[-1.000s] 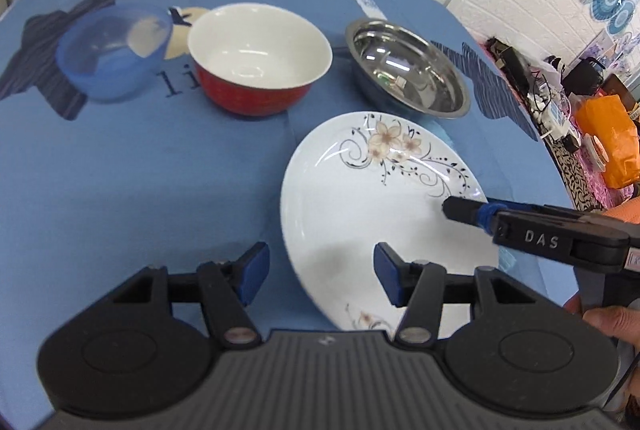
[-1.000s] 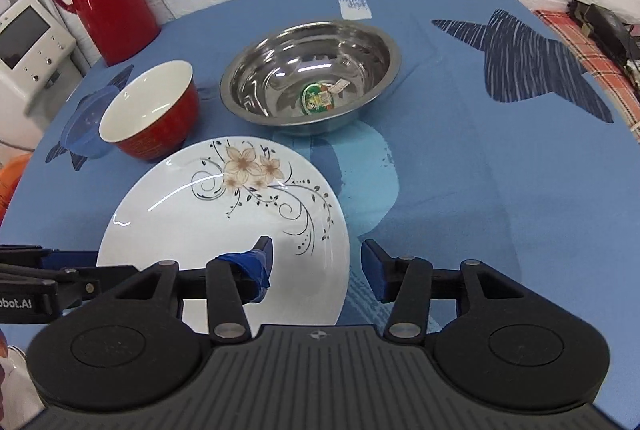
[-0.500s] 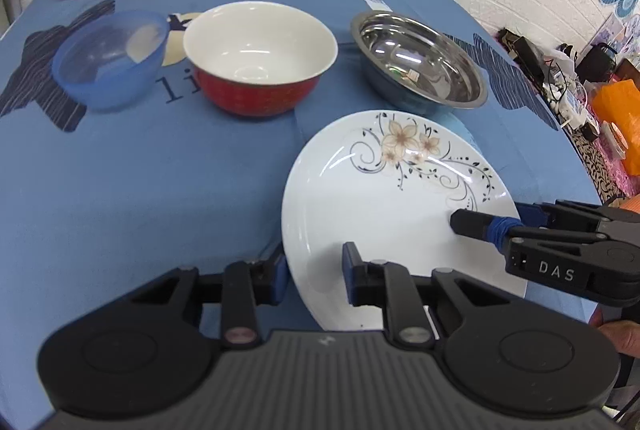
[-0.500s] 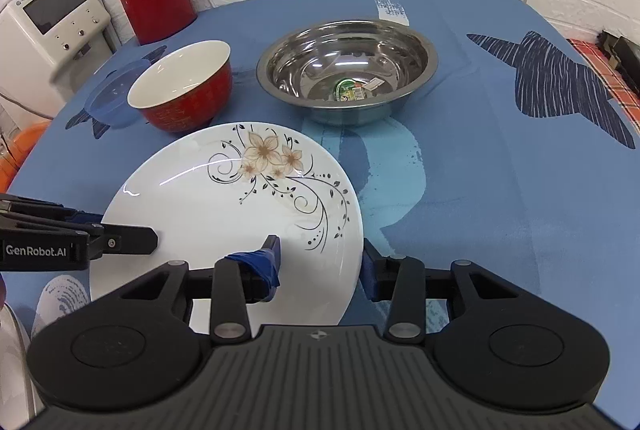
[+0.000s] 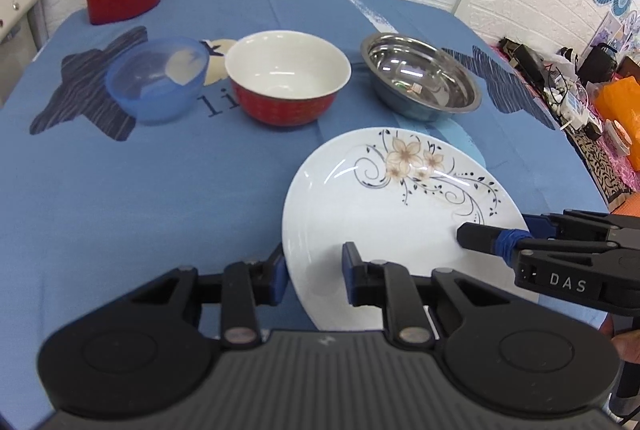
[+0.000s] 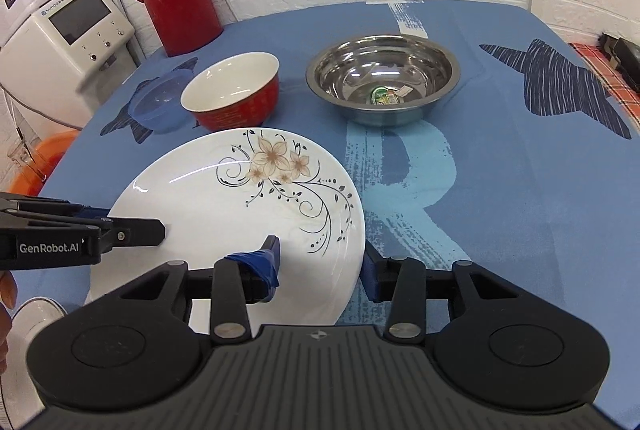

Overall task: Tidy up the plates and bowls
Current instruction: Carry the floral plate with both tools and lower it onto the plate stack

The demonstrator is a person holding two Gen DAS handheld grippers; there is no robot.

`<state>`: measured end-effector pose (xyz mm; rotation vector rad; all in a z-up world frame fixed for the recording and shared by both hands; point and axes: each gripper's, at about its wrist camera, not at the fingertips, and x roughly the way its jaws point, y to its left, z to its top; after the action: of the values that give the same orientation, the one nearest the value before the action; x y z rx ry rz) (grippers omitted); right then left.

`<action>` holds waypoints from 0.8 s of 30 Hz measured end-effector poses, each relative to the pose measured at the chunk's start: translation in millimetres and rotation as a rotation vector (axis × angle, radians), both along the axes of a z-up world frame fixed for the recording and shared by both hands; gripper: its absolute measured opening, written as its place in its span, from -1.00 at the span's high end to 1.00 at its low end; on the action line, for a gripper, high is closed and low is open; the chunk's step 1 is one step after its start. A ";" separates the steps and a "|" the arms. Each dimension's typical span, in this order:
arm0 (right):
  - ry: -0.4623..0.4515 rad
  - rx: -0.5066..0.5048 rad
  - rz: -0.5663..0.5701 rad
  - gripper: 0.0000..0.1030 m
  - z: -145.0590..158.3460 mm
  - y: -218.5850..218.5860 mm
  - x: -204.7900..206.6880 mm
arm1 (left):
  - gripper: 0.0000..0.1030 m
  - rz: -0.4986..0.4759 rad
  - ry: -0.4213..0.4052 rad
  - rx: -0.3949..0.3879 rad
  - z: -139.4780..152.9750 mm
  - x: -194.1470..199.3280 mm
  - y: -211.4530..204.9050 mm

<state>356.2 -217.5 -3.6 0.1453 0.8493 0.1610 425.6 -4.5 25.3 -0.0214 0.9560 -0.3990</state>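
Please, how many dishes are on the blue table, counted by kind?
Plates: 1, the floral plate.
Bowls: 3, the blue plastic bowl, the red bowl and the steel bowl.
Total: 4 dishes.

We see the left gripper (image 5: 313, 272) straddling the near-left rim of the floral plate (image 5: 384, 214); the right gripper (image 5: 496, 236) straddles its right rim above the blue tabletop (image 5: 160, 190).

The plate's (image 5: 384, 214) near rim is hidden behind the left tool (image 5: 314, 272), perhaps gripped.
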 end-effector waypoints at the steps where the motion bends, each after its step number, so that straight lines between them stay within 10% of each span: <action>1: -0.011 0.007 0.004 0.47 4.0 2.2 -3.7 | 0.66 0.000 -0.010 -0.001 3.4 -4.7 2.5; 24: -0.026 0.047 0.283 0.41 -0.6 156.6 -113.2 | 0.65 0.224 -0.032 0.007 5.1 -176.2 171.8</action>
<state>242.9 -60.8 -4.2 0.0663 0.8377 0.4470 249.4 167.3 30.5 -0.1147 0.9123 -0.1891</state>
